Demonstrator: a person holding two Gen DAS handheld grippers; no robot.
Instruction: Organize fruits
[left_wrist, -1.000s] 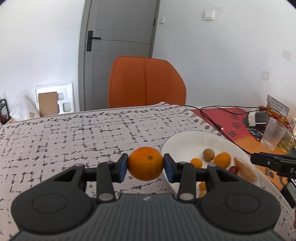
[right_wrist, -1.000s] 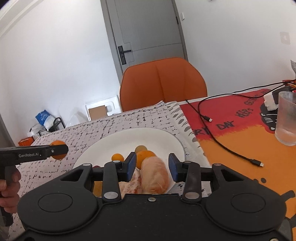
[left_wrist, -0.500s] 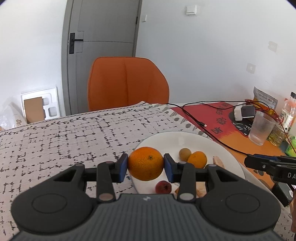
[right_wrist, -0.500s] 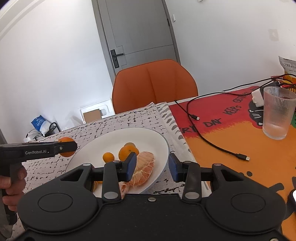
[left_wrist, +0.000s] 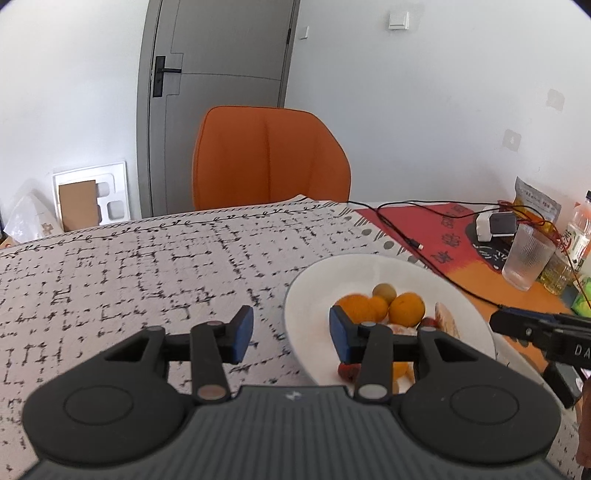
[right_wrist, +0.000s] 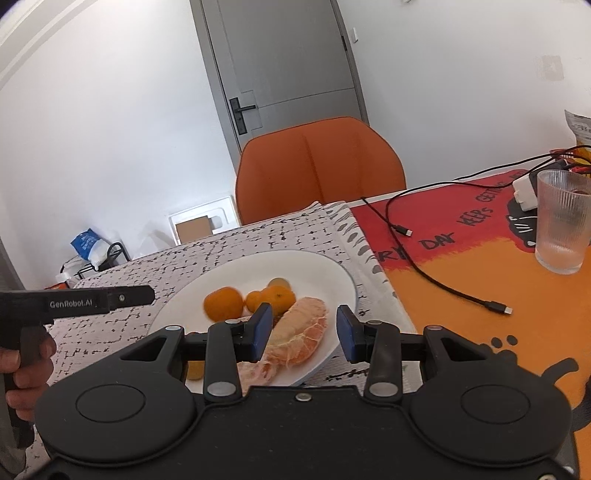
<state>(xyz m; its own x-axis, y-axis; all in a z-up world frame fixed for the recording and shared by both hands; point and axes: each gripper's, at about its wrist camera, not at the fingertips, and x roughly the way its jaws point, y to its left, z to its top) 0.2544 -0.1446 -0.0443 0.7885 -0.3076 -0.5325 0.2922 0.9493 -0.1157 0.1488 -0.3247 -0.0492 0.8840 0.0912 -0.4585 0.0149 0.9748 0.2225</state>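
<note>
My left gripper (left_wrist: 291, 334) hangs over the near-left rim of the white plate (left_wrist: 314, 280); its jaws have just been opening and stand apart with nothing between them. The orange (right_wrist: 223, 304) sits blurred on the plate, beside the smaller oranges (right_wrist: 277, 297) and the peeled pomelo piece (right_wrist: 301, 334). My right gripper (right_wrist: 304, 332) hovers over the plate's near edge, jaws apart and gripping nothing, the pomelo piece lying below them

One white plate (right_wrist: 343, 280), one ribbed glass (right_wrist: 561, 225), one orange chair (right_wrist: 319, 166), two grippers.
</note>
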